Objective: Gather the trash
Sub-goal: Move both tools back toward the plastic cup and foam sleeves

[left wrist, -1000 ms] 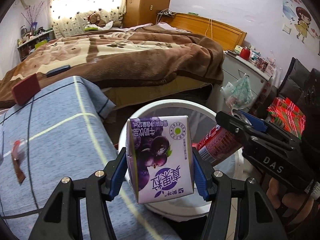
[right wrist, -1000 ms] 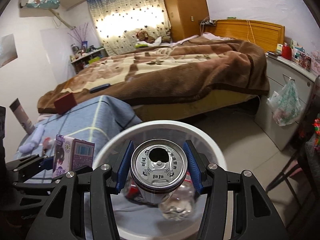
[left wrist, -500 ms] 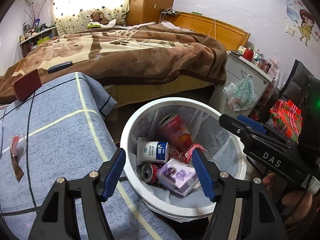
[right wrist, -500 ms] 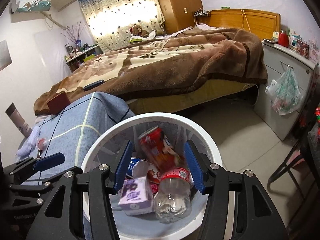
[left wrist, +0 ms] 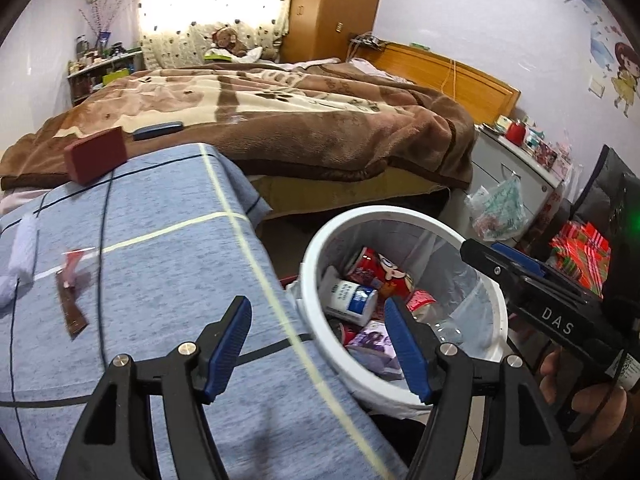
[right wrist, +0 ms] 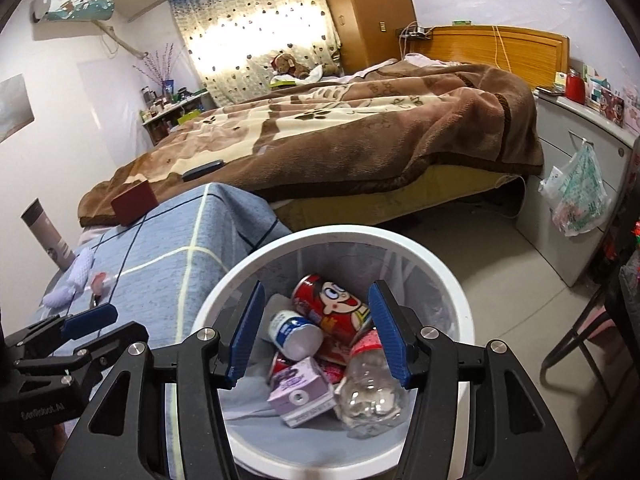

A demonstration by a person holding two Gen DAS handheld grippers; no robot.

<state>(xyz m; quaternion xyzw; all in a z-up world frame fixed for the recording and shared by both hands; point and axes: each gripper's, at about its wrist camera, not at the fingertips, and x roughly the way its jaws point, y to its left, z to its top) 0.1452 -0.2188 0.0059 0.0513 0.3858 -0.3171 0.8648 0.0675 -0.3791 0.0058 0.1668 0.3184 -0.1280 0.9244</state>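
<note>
A white bin [left wrist: 320, 264] stands beside the blue-clothed table [left wrist: 160, 272]. In it lie a red cartoon can [right wrist: 332, 308], a purple drink carton [right wrist: 304, 396], a clear plastic bottle [right wrist: 368, 384] and a small white-and-blue bottle [right wrist: 292, 332]. My right gripper [right wrist: 316, 308] hangs open over the bin with nothing between its pads. My left gripper [left wrist: 316, 332] is open and empty, straddling the table edge and the bin's near rim. A red-and-brown wrapper [left wrist: 72, 280] and a crumpled white tissue [left wrist: 16, 260] lie on the cloth to the left.
A dark red box [left wrist: 96, 154] sits at the table's far end, and a black cable [left wrist: 102, 280] crosses the cloth. Behind are the bed with a brown blanket [left wrist: 300, 120], a grey cabinet with a hanging plastic bag [left wrist: 500, 212], and a chair [right wrist: 580, 340] at right.
A second ago my left gripper held the purple carton and my right the can above the bin. Both opened, the two things fell in, and the left gripper swung left over the table.
</note>
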